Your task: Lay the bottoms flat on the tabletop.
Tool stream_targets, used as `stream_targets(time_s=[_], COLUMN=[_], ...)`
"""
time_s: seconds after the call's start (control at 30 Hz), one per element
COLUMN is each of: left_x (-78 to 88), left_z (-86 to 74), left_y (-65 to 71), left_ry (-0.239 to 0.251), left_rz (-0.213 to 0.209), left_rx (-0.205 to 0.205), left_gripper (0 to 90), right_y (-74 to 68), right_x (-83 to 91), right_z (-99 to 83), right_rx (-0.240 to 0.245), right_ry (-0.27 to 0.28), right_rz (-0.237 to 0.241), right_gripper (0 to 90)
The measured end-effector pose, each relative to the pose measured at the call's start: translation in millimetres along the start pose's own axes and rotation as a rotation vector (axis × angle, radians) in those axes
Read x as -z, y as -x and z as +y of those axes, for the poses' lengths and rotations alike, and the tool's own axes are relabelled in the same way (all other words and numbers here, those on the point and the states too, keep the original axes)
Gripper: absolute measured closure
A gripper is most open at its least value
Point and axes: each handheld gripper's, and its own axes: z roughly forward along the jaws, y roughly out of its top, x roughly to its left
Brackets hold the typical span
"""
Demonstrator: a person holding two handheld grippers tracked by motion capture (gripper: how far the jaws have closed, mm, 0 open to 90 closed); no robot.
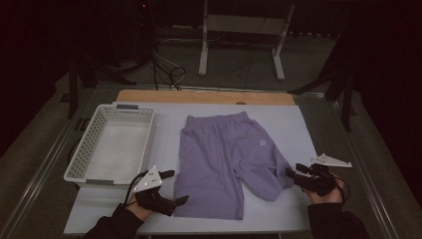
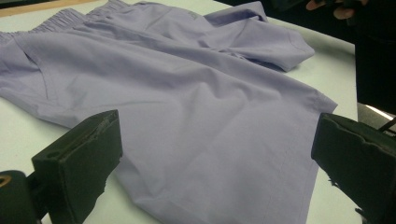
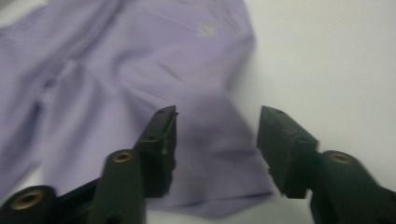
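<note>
- High view: a pair of lilac shorts (image 1: 226, 159) lies flat in the middle of the frame on the pale bench (image 1: 298, 124), waistband toward the top and both legs toward the bottom, so each hem is within reach of a hand. The left tool (image 1: 171, 186) sits at the lower left, at the hem of the leg there, its jaws spread with nothing between them. The right tool (image 1: 294, 172) sits at the lower right, at the folded-up end of the other leg. A white slatted basket (image 1: 79, 159) stands left of the shorts, apart from them, probably to receive the garment once folded
- Left gripper view: the shorts (image 2: 187, 107) spread across the frame; the left tool (image 2: 215, 172) has its jaws far apart at the bottom corners, the hem edge lying between them but not pinched, which looks like lining up for a grasp
- Right gripper view: the right tool (image 3: 217, 140) stands about half open over the blurred leg end of the shorts (image 3: 140, 70); the cloth lies beneath and beyond the jaws, and they do not press on it
</note>
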Motion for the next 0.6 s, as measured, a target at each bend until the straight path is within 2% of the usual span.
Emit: stream_targets(time_s=[0.03, 0.07, 0.1, 0.23, 0.33, 0.37, 0.5, 0.53, 0.6], left_x=[0.0, 0.1, 0.1, 0.0, -0.4, -0.4, -0.5, -0.6, -0.6], left_z=[0.0, -0.1, -0.1, 0.0, -0.1, 0.0, 0.1, 0.0, 0.0], left_y=[0.0, 0.0, 0.1, 0.4, 0.5, 0.7, 1.1, 1.1, 1.4], left_ry=[0.000, 0.000, -0.001, 0.000, -0.002, -0.005, -0.008, -0.007, -0.009], left_rz=[0.000, 0.000, 0.000, -0.001, -0.004, -0.002, -0.002, -0.004, -0.005], left_rx=[0.000, 0.000, -0.001, -0.001, 0.001, -0.002, -0.004, -0.003, -0.005], left_gripper=[2.4, 2.4, 2.4, 2.4, 2.4, 2.4, 2.6, 2.8, 3.1], right_y=[0.0, -5.8, -17.5, -41.3, -59.6, -64.6, -78.9, -83.1, -88.4], right_x=[0.0, 3.2, 8.9, 15.7, 14.5, 13.6, 8.7, 4.4, -2.0], right_z=[0.0, 1.4, 3.7, 0.4, -7.9, -10.7, -19.4, -24.0, -29.7], right_rx=[0.000, 0.016, 0.052, 0.104, 0.129, 0.148, 0.161, 0.183, 0.179], right_ry=[0.000, 0.013, 0.034, 0.046, 0.005, -0.013, -0.064, -0.092, -0.141], right_rz=[0.000, 0.002, 0.034, 0.120, 0.191, 0.200, 0.243, 0.249, 0.273], right_gripper=[46.3, 46.4, 49.3, 55.0, 57.0, 58.1, 58.8, 58.8, 60.9])
